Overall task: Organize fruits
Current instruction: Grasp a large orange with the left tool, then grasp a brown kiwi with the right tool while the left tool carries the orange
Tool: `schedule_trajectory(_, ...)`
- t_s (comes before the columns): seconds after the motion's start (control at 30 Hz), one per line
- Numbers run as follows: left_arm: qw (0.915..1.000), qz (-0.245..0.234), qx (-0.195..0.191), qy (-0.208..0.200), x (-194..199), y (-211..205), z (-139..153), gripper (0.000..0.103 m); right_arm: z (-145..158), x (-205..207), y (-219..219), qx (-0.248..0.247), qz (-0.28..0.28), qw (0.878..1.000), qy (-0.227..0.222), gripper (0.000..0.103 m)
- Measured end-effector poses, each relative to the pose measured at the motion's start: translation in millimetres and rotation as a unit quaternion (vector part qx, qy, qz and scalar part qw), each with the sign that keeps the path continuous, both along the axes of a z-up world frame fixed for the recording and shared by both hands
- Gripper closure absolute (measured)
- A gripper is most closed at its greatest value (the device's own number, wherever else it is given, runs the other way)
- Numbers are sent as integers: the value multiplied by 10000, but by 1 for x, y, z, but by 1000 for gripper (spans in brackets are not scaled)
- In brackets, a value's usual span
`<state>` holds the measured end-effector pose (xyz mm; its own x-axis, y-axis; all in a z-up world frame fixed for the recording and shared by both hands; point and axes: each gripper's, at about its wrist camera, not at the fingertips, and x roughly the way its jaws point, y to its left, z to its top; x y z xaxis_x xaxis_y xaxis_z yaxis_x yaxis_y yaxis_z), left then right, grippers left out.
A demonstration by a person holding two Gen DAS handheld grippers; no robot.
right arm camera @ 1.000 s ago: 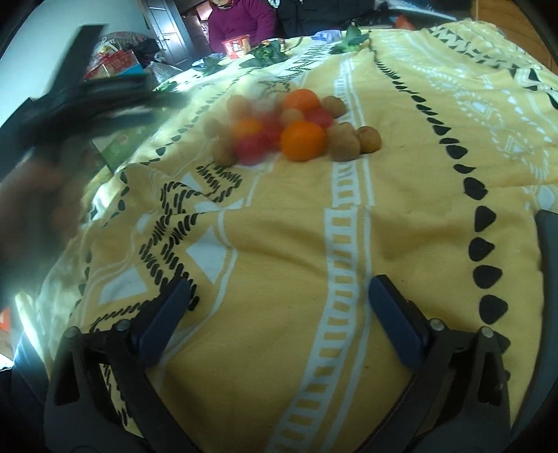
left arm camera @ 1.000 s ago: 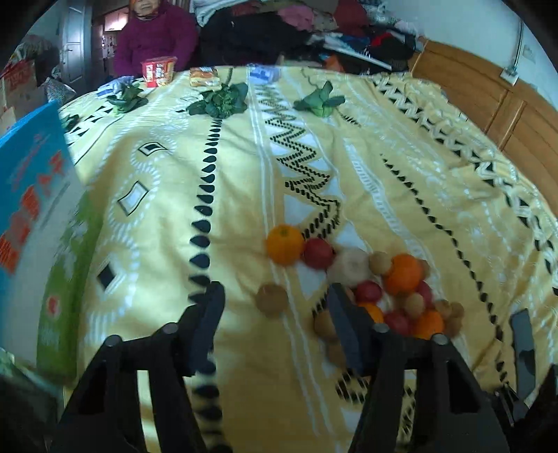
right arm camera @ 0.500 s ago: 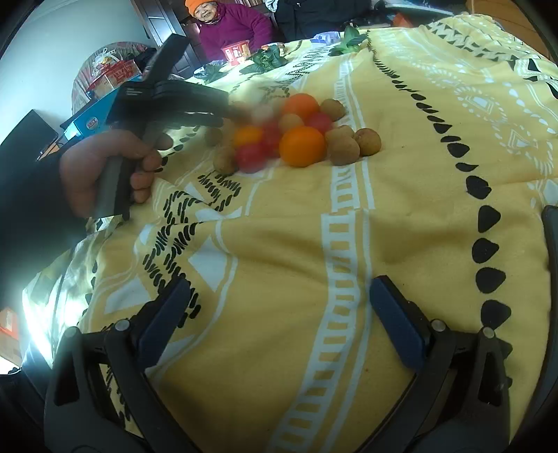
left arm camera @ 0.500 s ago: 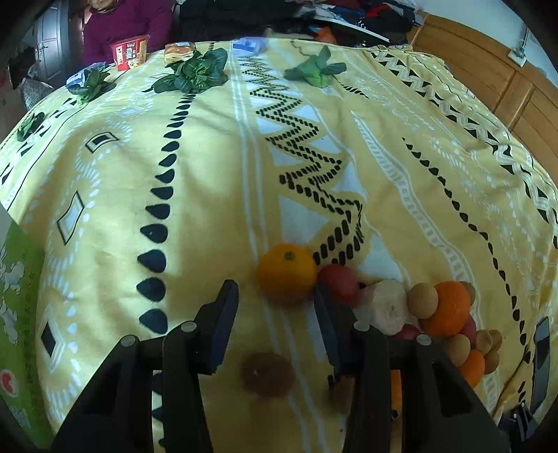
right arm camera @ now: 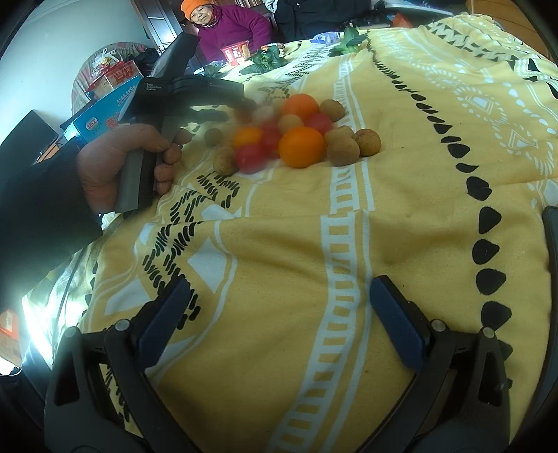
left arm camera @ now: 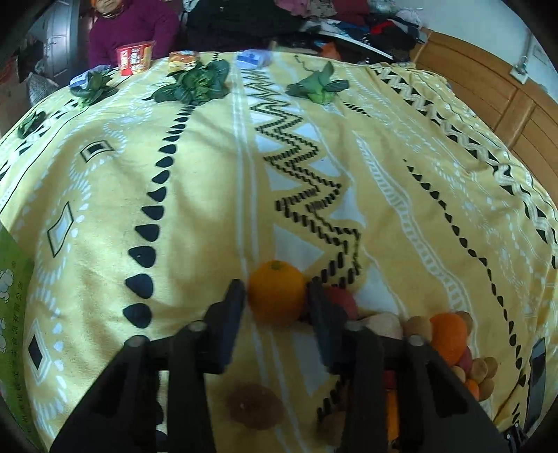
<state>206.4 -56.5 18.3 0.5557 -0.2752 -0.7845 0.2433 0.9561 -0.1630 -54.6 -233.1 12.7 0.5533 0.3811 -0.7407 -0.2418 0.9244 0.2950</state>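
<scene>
A pile of fruit (right arm camera: 300, 132), with oranges, red fruits and small brown ones, lies on the yellow patterned blanket (left arm camera: 209, 195). In the left wrist view my left gripper (left arm camera: 276, 296) has its jaws closing around one orange (left arm camera: 276, 292) at the pile's left end, and both pads touch its sides. A brown fruit (left arm camera: 254, 406) lies under that gripper, and more of the pile (left arm camera: 446, 334) sits to its right. The right wrist view shows a hand (right arm camera: 115, 167) holding the left gripper beside the pile. My right gripper (right arm camera: 280, 289) stands open over bare blanket, well short of the fruit.
Leafy greens (left arm camera: 195, 82) and snack packs, among them a red cup (left arm camera: 134, 61), line the far edge, where a person in purple (left arm camera: 132, 28) sits. A blue box (right arm camera: 104, 111) lies beyond the left side. Wooden panelling (left arm camera: 488, 97) runs along the right.
My left gripper moved forward and down to the leftmost orange, and its jaws narrowed onto it. The right gripper stayed where it was.
</scene>
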Motion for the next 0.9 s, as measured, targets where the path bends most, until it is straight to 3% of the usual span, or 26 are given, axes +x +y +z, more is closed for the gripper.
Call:
schedule_trajectory(0.13, 9999, 33, -66, -102, -12, 4, 13, 66, 3, -1, -1, -54, -80, 10000, -18, 5)
schedule_trajectory(0.23, 9991, 38, -268, -326, -40, 16, 35, 66, 12, 0, -14, 184, -284, 9994, 66, 34)
schedule_trajectory(0.27, 9988, 20, -310, -386, -50, 20, 42, 66, 18, 2, -20, 320, -347, 9988, 90, 48)
schedule_trajectory(0.3, 9984, 30, -370, -433, -63, 25, 47, 66, 23, 4, -24, 379, -427, 9984, 60, 52)
schedule_trajectory(0.47, 9971, 85, -654, -371, -110, 37, 56, 66, 45, 40, -35, 173, -814, 9965, -29, 54)
schedule_trajectory(0.6, 9968, 16, -703, -369, -135, 33, 57, 66, 38, 72, -28, 24, -712, 9973, 155, 65)
schedule_trajectory(0.9, 9967, -65, -760, -269, -153, 30, 53, 66, 16, 103, -11, -705, -522, 9956, 334, 66)
